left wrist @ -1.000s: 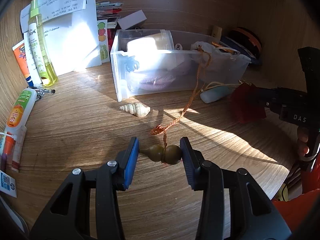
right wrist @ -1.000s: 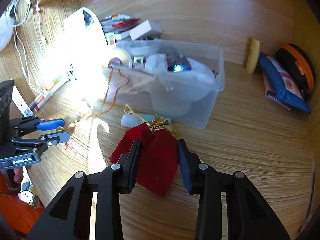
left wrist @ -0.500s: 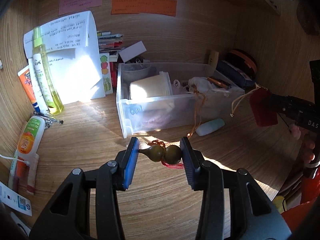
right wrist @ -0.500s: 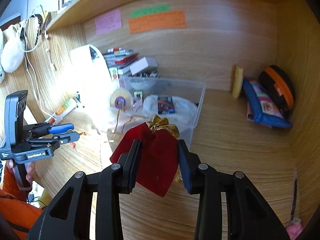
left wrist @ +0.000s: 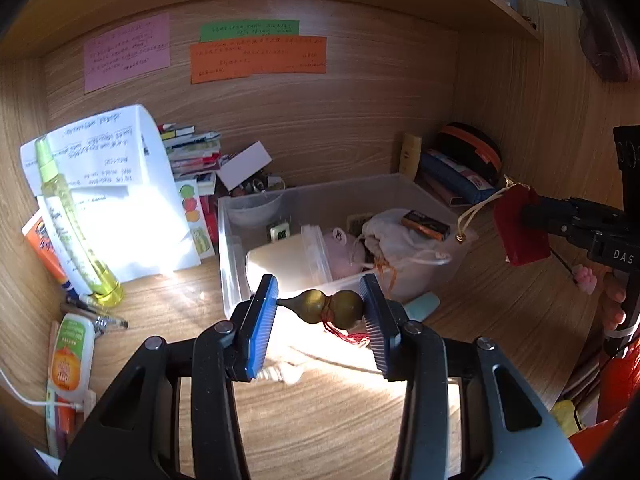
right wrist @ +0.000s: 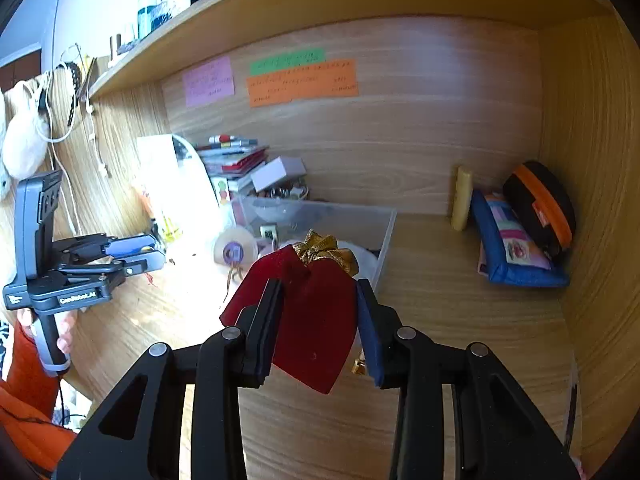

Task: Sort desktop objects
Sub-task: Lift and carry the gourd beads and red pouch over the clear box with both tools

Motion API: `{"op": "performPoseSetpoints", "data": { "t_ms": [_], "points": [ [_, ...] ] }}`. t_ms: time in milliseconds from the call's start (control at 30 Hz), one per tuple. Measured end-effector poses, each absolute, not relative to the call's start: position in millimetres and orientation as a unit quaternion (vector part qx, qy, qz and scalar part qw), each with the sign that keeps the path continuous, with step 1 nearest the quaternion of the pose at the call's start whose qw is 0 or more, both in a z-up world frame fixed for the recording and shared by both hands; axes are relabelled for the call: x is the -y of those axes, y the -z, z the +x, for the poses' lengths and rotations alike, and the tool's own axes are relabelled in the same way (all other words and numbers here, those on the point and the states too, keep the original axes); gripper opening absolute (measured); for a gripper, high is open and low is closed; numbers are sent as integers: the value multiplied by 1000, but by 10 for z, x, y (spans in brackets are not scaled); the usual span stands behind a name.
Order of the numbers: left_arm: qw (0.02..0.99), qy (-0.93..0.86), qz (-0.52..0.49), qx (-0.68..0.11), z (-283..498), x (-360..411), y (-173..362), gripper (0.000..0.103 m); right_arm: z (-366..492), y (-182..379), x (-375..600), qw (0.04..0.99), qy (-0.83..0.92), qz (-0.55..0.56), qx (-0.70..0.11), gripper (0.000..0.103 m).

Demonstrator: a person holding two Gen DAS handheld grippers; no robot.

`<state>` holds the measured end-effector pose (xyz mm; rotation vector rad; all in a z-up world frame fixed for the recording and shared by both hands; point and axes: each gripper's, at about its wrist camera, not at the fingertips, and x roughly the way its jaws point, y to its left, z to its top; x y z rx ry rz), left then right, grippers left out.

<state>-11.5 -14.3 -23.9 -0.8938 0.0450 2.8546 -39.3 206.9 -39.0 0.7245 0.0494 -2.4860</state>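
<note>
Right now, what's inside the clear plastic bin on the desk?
The clear bin holds a white drawstring pouch, a small dark box, a pale lidded container; anything beneath them is hidden.

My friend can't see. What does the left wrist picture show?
The left gripper holds a small brown gourd charm above a wooden desk. Behind it sits a clear plastic box full of bits.

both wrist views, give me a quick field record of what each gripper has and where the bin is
left gripper: shut on gourd charm, held sideways between the jaws, red tassel hanging below
right gripper: shut on red velvet pouch, gold tie at top
clear plastic bin: on the desk ahead of both grippers, already part filled
in bin: white drawstring bag, small dark box on it
height: both items held clear of the desk
</note>
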Motion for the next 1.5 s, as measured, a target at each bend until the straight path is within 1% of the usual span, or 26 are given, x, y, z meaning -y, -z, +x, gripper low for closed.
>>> {"op": "performPoseSetpoints", "data": {
  "t_ms": [367, 600, 833, 933, 1033, 1233, 1500],
  "points": [
    [115, -949, -293, -3, -605, 160, -149, 42, -723, 304, -1948, 282, 921, 267, -36, 33],
    [104, -952, -286, 13, -1023, 268, -426, 42, -1025, 312, -1852, 285, 916, 281, -40, 33],
    [89, -957, -275, 34, -1293, 379, -562, 42, -1248, 157, -1758, 284, 919, 270, -48, 33],
    [87, -956, -277, 36, -1359, 405, -515, 42, -1324, 108, -1686, 285, 920, 265, -52, 33],
    [86, -949, -301, 41, -1460, 433, -333, 42, -1413, 160, -1593, 283, 918, 272, -57, 33],
    [87, -934, -343, 54, -1538, 484, 98, 42, -1610, 450, -1440, 284, 906, 310, -57, 33],
    [101, -926, -361, 35, -1535, 374, 330, 42, -1737, 696, -1400, 282, 895, 340, -55, 35]
  ]
}}
